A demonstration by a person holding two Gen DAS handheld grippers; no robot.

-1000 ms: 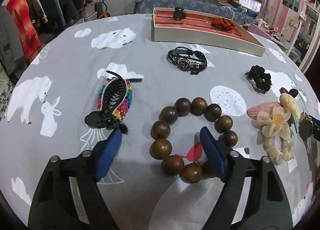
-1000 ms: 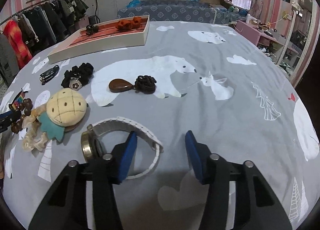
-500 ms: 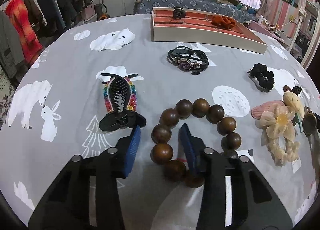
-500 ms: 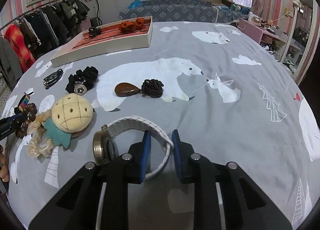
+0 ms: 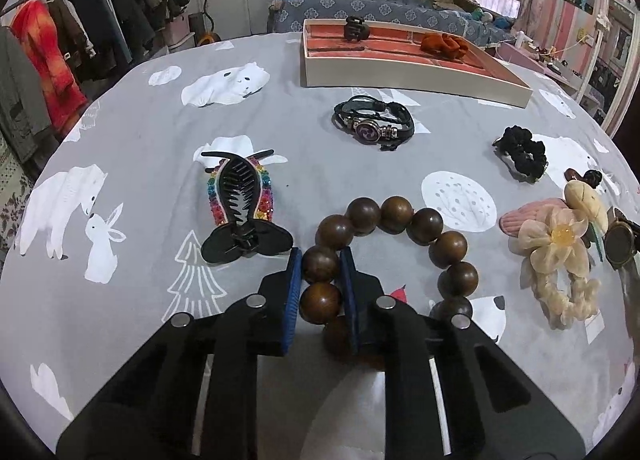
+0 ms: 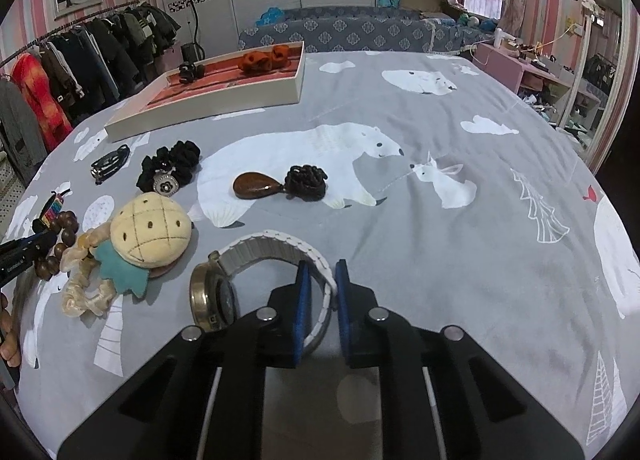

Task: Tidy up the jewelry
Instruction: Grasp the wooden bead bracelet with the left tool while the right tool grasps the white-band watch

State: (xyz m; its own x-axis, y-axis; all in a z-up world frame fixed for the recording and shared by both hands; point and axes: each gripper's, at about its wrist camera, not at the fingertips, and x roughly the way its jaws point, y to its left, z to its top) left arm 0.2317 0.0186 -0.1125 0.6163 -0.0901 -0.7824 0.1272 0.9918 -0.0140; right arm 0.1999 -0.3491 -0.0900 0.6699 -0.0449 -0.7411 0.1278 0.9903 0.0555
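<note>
Left tool [image 5: 320,260] has just clamped the wooden bead bracelet [image 5: 394,244], right tool [image 6: 320,276] the white watch band [image 6: 276,250]; lift both straight up, then toward the tray [image 5: 416,79].

The left gripper [image 5: 320,260] points down at a slant, and its jaws have just been closing; now they press on a bead bracelet [image 5: 448,248]. The right gripper [image 6: 320,274] slants down too, its jaws pressed on a watch [image 6: 260,252] strap.

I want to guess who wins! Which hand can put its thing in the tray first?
Probably left. The left gripper pinches the bead bracelet nearer the tray; the right gripper holding the watch looks farther.
</note>
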